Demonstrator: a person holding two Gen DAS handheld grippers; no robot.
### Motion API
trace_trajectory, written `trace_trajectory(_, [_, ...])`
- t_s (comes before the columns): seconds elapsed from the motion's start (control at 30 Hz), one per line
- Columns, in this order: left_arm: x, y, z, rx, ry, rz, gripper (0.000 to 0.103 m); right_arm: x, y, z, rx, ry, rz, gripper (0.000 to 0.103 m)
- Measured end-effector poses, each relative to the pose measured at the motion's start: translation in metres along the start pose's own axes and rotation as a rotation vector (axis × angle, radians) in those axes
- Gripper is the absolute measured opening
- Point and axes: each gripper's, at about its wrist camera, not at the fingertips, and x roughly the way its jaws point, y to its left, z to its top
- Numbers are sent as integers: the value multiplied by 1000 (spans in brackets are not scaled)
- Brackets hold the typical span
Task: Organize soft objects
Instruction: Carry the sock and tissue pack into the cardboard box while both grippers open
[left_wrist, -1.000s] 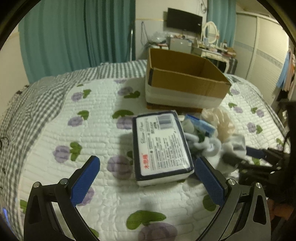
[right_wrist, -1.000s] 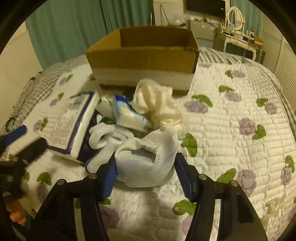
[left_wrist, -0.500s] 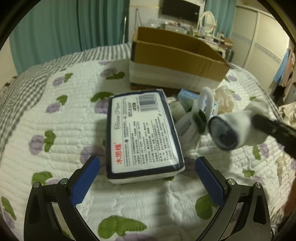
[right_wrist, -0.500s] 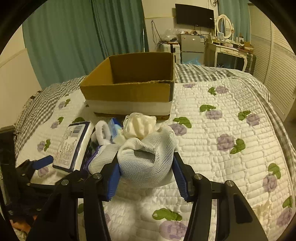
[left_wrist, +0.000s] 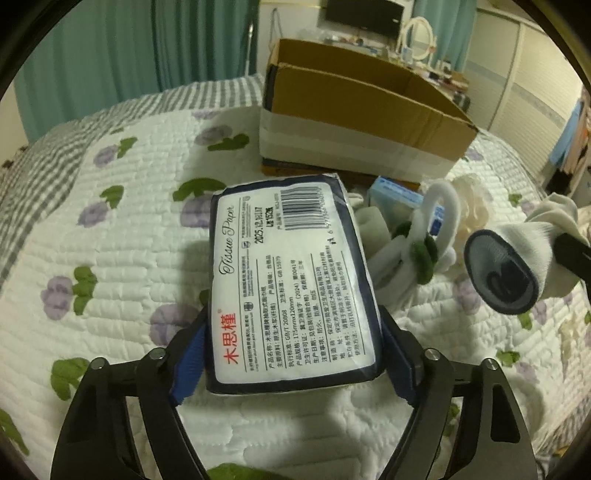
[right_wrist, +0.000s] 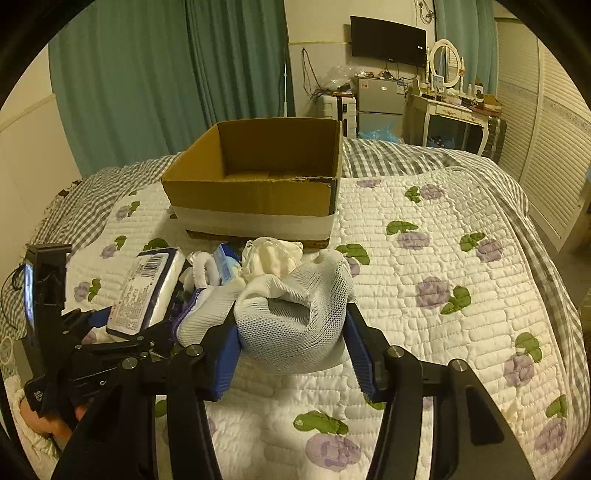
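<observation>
A tissue pack with a white label and dark blue edges lies on the quilt. My left gripper has its jaws closing around the pack's near end, and both blue pads touch its sides. The right wrist view shows the same pack held at the left. My right gripper is shut on a white mesh sock, held above the quilt. The sock also hangs at the right of the left wrist view. An open, empty cardboard box stands behind.
A pile lies between the pack and the box: a white looped item, a blue packet and a cream fluffy item. The floral quilt stretches right. Teal curtains, a dresser and a wardrobe line the room.
My left gripper moved forward and down over the tissue pack and its jaws narrowed onto the pack's sides. My right gripper rose with the mesh sock, away from the pile.
</observation>
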Motion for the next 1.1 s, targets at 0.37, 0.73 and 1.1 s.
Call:
trace_trajectory(0.37, [-70,10,11,-34,-92,-13,79,-51,16,11,-36,-74,18,52])
trace_trajectory(0.73, [-170,0,72,61,-304,-20,79,-107,25,62,-87,-218,2,52])
trace_trajectory(1.1, [-164,-16,153,143,-407,42,79,-92,31,156,-159,-313,-26,52])
